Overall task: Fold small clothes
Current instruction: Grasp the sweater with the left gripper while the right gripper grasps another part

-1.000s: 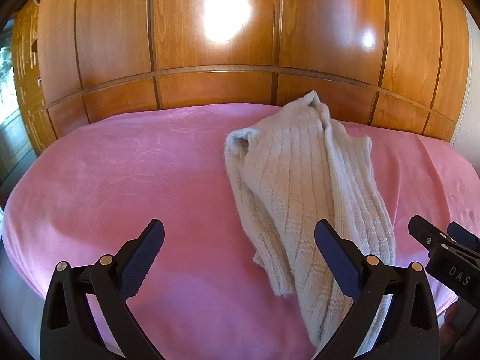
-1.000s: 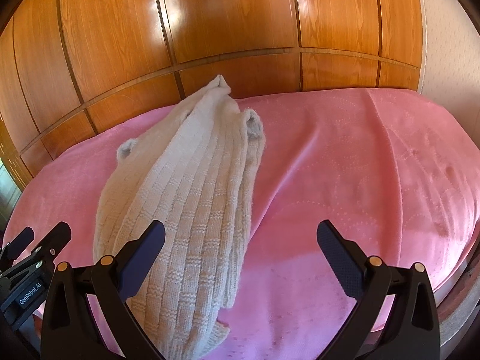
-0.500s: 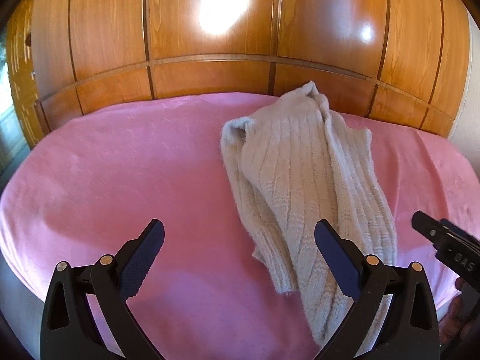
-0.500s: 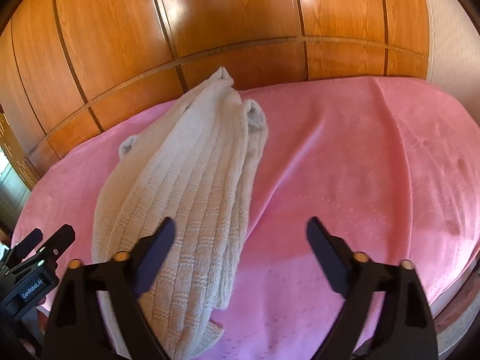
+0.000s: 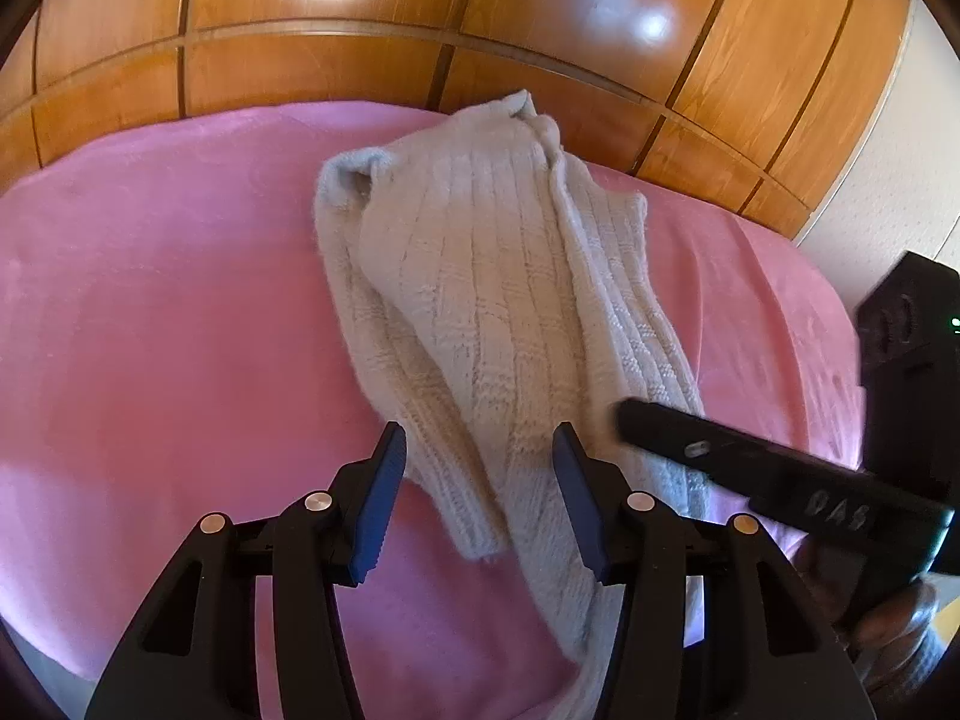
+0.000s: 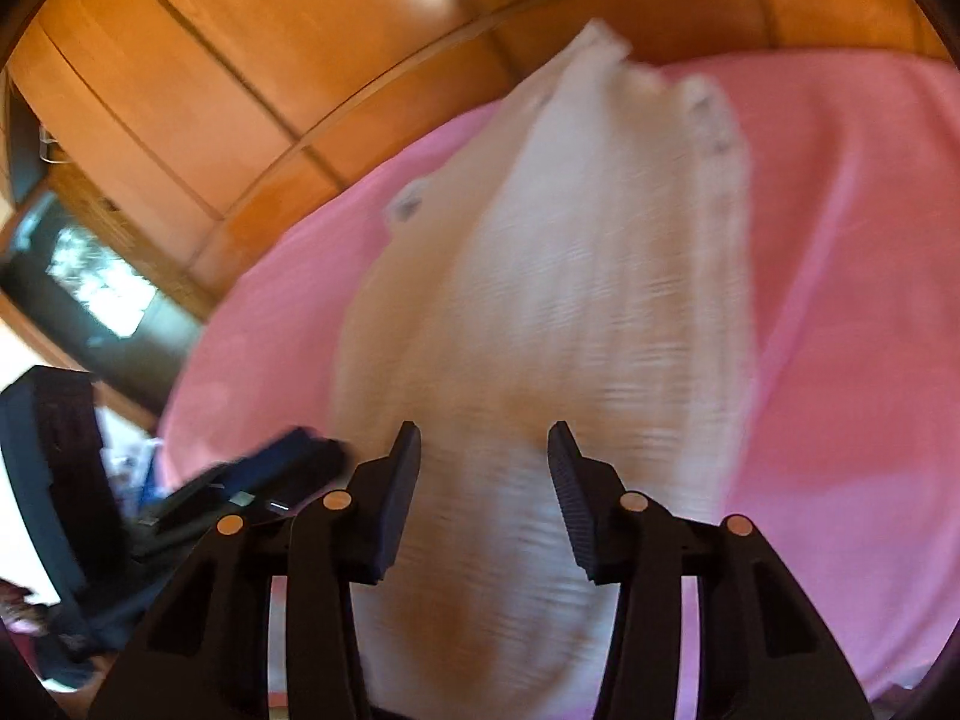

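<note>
A cream knitted garment lies lengthwise on a pink bedspread, folded into a long strip, its near end hanging over the bed's front edge. My left gripper is partly open, with the garment's near part between its jaws, not clamped. My right gripper is also partly open over the near part of the garment, which looks blurred in that view. The right gripper's finger reaches in from the right onto the garment in the left wrist view.
Glossy wooden wardrobe panels stand right behind the bed. A white wall is at the far right. The left gripper's body shows at the lower left of the right wrist view, with a dark window beyond.
Both grippers have moved in over the garment's near end and narrowed their jaws from wide open to partly open. The right gripper swung left, blurring its view.
</note>
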`<state>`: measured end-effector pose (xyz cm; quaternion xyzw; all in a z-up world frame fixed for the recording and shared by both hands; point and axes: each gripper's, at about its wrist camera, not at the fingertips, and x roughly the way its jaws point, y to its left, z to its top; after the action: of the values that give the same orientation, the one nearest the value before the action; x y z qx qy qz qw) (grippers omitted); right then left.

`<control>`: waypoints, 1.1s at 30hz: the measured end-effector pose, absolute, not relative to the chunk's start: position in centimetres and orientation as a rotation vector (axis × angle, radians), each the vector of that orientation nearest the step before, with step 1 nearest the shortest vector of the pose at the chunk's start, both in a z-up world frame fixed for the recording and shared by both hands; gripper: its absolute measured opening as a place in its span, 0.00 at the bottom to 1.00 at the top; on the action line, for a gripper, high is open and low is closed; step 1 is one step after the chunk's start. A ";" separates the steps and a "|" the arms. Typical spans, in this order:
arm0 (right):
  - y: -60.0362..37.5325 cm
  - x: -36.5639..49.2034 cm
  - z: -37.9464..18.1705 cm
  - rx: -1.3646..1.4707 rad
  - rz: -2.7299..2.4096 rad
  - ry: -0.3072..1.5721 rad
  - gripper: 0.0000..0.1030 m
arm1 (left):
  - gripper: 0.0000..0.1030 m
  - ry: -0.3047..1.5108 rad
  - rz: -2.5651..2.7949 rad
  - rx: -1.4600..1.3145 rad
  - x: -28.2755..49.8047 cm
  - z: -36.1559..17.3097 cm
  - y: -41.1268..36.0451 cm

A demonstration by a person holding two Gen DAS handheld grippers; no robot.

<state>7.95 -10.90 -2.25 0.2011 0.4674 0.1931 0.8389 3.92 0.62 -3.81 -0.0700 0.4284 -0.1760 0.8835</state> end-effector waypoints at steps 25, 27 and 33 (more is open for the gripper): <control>-32.5 13.7 4.6 0.017 -0.354 0.778 0.06 | 0.09 0.669 -0.320 -0.431 13.9 5.8 12.3; -34.8 16.3 3.9 -0.002 -0.445 0.796 0.06 | 0.09 0.637 -0.182 -0.406 16.6 7.0 15.5; -40.2 21.9 2.3 0.023 -0.580 0.874 0.06 | 0.22 0.695 0.173 -0.339 26.2 7.0 22.4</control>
<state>21.89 -40.19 2.26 0.0109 0.4172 -0.2769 0.8655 26.24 22.39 7.02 -0.1653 0.3387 0.0842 0.9224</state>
